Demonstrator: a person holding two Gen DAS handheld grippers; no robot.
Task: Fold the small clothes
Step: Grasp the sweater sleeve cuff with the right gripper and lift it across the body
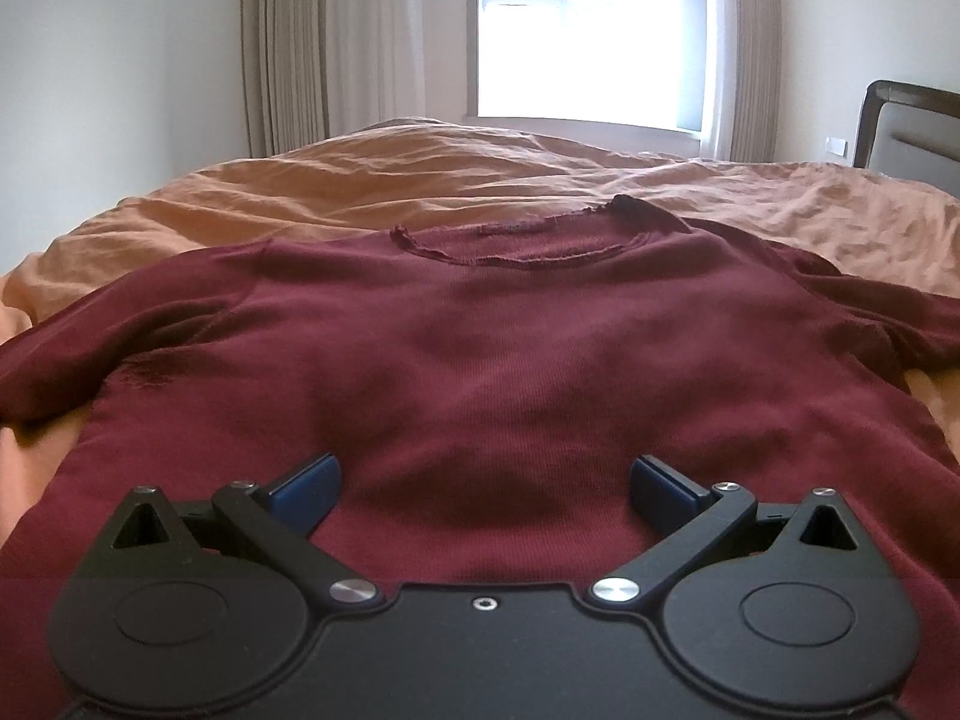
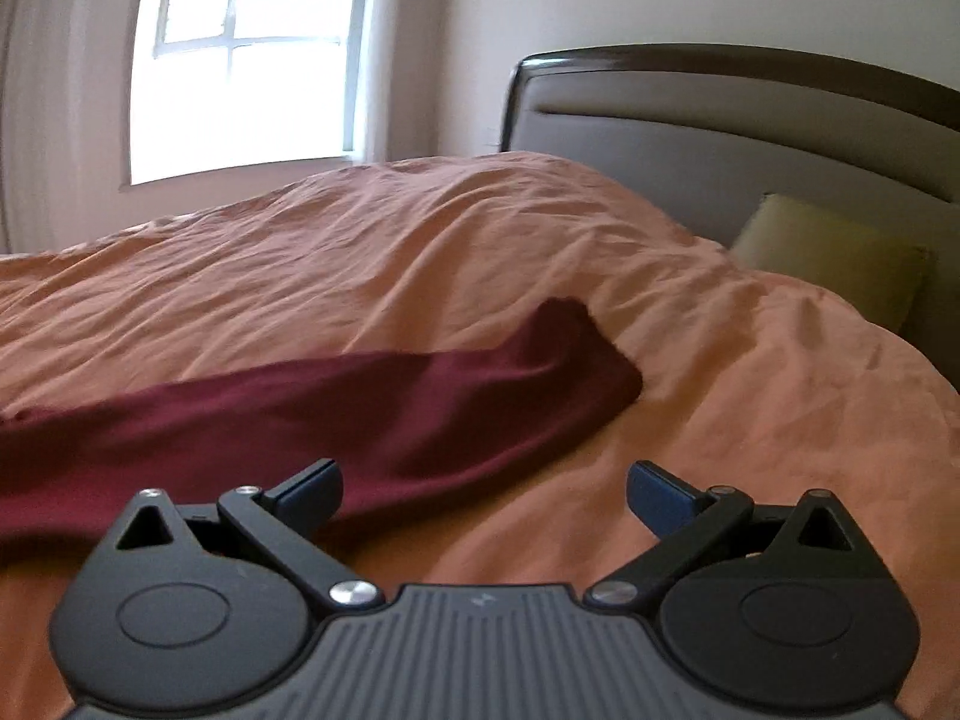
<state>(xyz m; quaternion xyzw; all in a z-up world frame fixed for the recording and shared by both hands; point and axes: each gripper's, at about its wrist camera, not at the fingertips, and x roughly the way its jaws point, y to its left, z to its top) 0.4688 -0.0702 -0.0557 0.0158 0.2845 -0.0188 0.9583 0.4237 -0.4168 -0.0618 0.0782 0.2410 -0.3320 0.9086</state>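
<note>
Item: one maroon sweater (image 1: 480, 360), lying flat and face-up on the orange duvet (image 1: 420, 180), collar toward the window (image 1: 588, 30), both sleeves spread, no fold made yet as we judge it. Our left gripper (image 1: 485, 489) hovers over the sweater's hem, our right gripper (image 2: 483, 495) beside its right sleeve (image 2: 450, 396); both gape wide, holding nothing.
</note>
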